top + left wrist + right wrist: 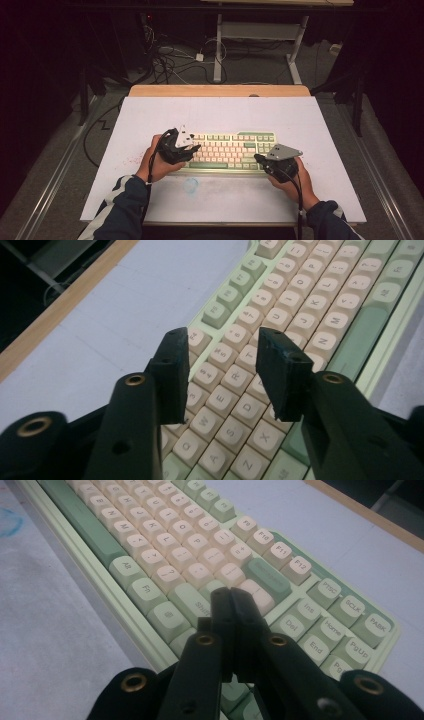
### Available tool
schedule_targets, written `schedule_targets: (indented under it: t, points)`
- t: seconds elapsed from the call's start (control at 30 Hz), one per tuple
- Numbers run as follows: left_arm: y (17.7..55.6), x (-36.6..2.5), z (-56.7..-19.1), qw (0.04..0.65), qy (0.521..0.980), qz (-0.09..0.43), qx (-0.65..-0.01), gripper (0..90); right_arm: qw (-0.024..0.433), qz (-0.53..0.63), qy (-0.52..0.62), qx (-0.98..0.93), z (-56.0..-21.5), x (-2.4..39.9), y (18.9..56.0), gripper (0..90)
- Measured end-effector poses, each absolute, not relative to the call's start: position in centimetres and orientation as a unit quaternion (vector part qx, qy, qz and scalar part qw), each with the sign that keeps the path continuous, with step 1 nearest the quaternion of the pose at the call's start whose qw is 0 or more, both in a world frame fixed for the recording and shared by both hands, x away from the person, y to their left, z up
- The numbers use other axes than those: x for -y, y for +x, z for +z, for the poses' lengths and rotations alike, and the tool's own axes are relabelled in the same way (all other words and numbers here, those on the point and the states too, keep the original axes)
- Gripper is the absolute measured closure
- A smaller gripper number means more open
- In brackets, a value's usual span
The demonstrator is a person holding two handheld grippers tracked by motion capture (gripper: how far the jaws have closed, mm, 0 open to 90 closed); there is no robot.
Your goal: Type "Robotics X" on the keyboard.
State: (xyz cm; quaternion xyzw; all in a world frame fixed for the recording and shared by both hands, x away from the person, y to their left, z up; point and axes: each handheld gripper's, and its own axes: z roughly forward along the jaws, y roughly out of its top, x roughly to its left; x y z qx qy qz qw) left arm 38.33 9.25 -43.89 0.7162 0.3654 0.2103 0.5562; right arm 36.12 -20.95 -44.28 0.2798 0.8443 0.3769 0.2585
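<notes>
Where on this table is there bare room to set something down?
The white mat is bare between the keyboard and the far wooden edge, and in strips to the keyboard's left and right. The near strip is free too, apart from a blue smudge. It is crowded at the keyboard's ends, where the left claw and right claw hover.

Both grippers are black: the left gripper (196,148) and right gripper (258,158) each carry a grey three-cornered plate and a trailing black cable. Brass-ringed screw holes dot the jaw arms (flat rectangular pads at the tips). Dark sleeves (121,210), white-striped on the left.
</notes>
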Motion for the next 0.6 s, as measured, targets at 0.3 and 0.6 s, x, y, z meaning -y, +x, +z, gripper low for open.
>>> schedule_targets:
  t: [0.3, 0.6]
  points:
    - [36.6, -11.3, -44.1, 0.573, 0.69, 0.239, -0.371, 26.1, 0.262, 0.384, 0.281, -0.84, -43.8, 21.5, 35.7, 90.0]
    - [34.8, -13.6, -45.4, 0.569, 0.688, 0.248, -0.377, 25.4, 0.26, 0.39, 0.284, -0.836, -43.6, 21.5, 35.8, 90.0]
